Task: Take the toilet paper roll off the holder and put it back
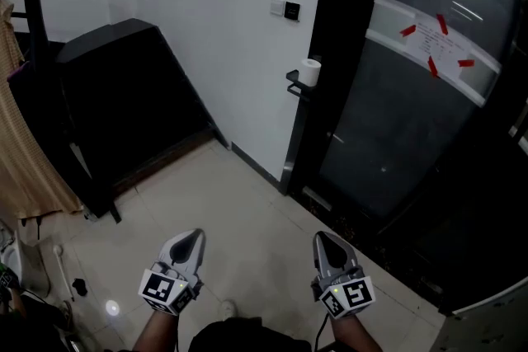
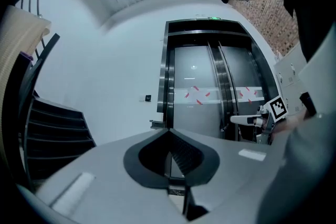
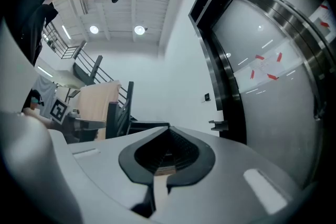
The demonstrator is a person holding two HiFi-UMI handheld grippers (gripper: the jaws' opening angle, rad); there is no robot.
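Head view alone shows toilet paper roll [image 1: 309, 72] on holder [image 1: 294, 83]; left gripper [image 1: 195, 237], right gripper [image 1: 322, 238] jaws clenched empty

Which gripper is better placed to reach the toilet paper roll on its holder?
Right, probably. In the head view the right gripper sits nearly in line with the roll on its holder; the left gripper lies further aside. Both are shut, empty and far off.

Floor [image 1: 247, 202] open toward holder [image 1: 294, 83] — staircase [image 1: 124, 95] left, glass door [image 1: 396, 128] right
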